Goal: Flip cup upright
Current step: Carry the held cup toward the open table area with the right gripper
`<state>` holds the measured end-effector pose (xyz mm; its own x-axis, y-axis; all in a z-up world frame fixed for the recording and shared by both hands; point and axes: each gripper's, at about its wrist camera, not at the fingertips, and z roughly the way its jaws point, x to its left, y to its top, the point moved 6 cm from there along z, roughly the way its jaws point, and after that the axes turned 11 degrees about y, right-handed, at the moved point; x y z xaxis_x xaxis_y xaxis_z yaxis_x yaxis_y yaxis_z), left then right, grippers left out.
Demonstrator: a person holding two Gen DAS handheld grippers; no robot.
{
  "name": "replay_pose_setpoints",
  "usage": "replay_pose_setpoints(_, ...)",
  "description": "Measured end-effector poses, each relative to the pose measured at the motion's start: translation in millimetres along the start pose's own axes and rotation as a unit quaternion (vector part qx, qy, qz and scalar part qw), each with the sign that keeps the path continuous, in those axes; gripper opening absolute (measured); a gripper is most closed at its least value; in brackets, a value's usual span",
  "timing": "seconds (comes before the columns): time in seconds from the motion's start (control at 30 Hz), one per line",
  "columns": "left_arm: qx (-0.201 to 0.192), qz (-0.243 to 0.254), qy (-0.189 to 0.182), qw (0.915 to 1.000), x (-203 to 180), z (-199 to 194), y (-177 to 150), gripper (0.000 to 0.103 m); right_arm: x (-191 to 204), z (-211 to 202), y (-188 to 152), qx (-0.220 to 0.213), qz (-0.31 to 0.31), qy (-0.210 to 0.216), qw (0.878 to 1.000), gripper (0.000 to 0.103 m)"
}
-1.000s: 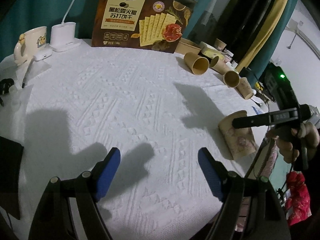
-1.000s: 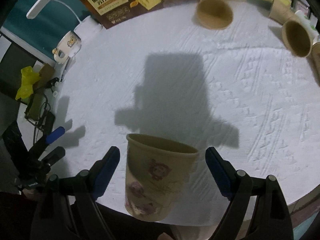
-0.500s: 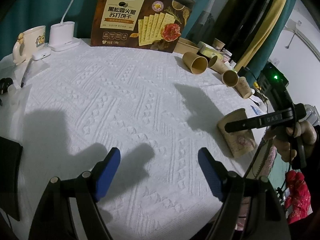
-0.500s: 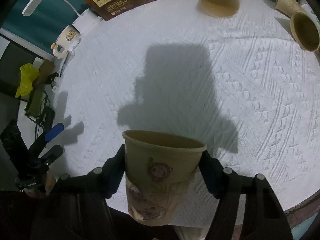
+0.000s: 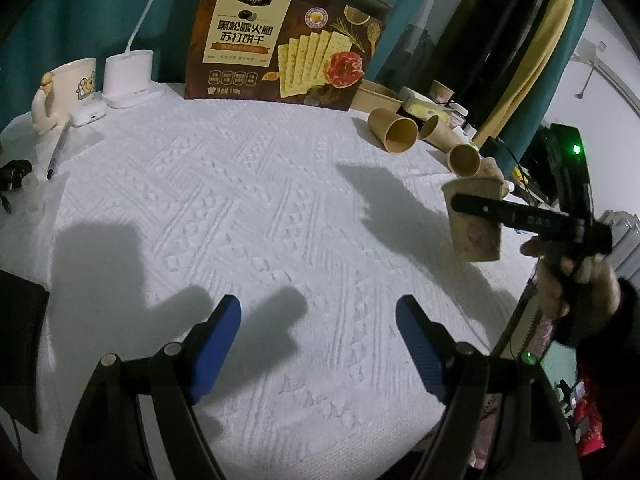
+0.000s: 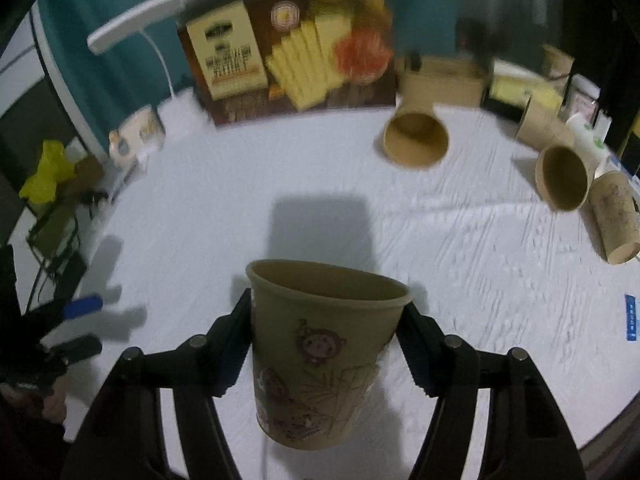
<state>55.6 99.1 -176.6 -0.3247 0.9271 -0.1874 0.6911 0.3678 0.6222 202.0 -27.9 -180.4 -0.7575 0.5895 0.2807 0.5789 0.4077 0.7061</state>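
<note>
since a second ago the right gripper (image 6: 326,332) has closed its fingers (image 6: 230,344) onto the cup (image 6: 320,356) and lifted it clear of the bench (image 6: 460,248); before, the cup lay between wide-spread fingers. cup now grasped near its rim, one finger each side, mouth up and tipped slightly away from the camera, cartoon print facing it. right wrist view is motion-blurred. in the left wrist view the cup (image 5: 476,220) hangs above the bench's right edge, the right gripper (image 5: 520,214) across it, a hand (image 5: 572,280) behind. left gripper (image 5: 318,348) has not moved, fingers (image 5: 216,340) apart with nothing between, over bare bench. behind the cup, four more cups lie on their sides; nearest one (image 6: 416,140) has its mouth toward the camera. cracker box (image 5: 288,40) stands at the bench's far edge, mug (image 5: 64,92) left of it.
</note>
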Motion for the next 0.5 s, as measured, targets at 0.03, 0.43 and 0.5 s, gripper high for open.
replay_pose_setpoints(0.03, -0.001, 0.001, 0.001, 1.0, 0, 0, 0, 0.08, 1, -1, 0, -0.011, -0.011, -0.012, 1.0, 0.064)
replay_pose_setpoints(0.43, -0.005, 0.014, 0.003, 0.9999, -15, 0, 4, 0.08, 20, -13, -28, -0.125, -0.088, -0.092, 0.984, 0.064)
replay_pose_setpoints(0.5, -0.003, 0.016, 0.003, 0.9999, -18, 1, 3, 0.08, 19, -15, -33, -0.134, -0.095, -0.1, 0.981, 0.064)
